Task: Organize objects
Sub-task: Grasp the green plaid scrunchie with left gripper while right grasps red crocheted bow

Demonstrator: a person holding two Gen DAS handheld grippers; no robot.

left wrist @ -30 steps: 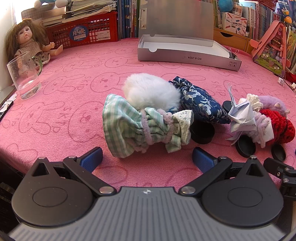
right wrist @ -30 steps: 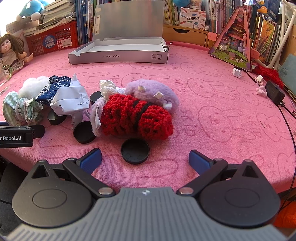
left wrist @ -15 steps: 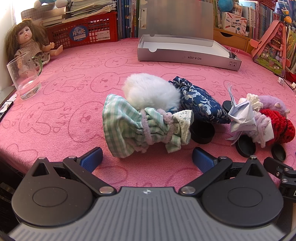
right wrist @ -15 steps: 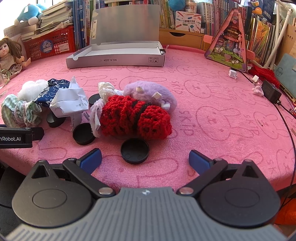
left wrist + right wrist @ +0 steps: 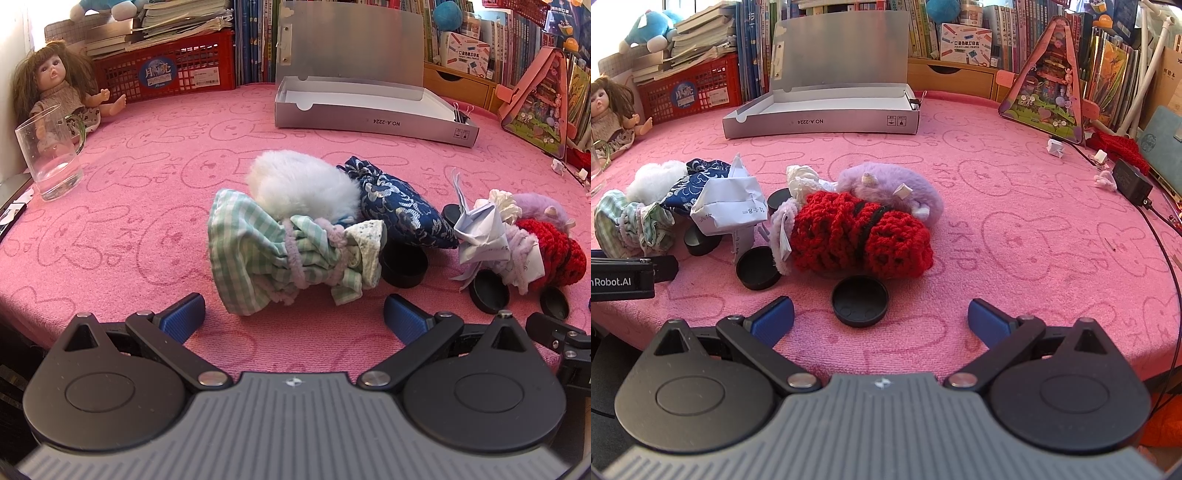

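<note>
Left wrist view: left gripper (image 5: 293, 319) gapes wide and empty before a green checked pouch (image 5: 280, 258) on the pink cloth (image 5: 147, 177); grey box (image 5: 373, 120) reads "NO.A-2224".

Right wrist view: right gripper (image 5: 881, 323) spread apart, empty, flanking a black cap (image 5: 859, 301) beside the red crochet pouch (image 5: 860, 236).

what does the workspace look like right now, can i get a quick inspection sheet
Surface: pink bunny-print cloth, partly covered.
Job's things: green checked pouch, white fluffy pouch, navy patterned pouch, red crochet pouch, purple fluffy pouch, folded paper, black round lids; open grey box behind, with nothing seen inside.
Clutter: glass mug, doll.
Grippers: left gripper open, facing the checked pouch; right gripper open, near one lid; neither holds anything.
Cables: black cable with adapter at the right edge.
Surroundings: books, red crate, triangular toy house.
</note>
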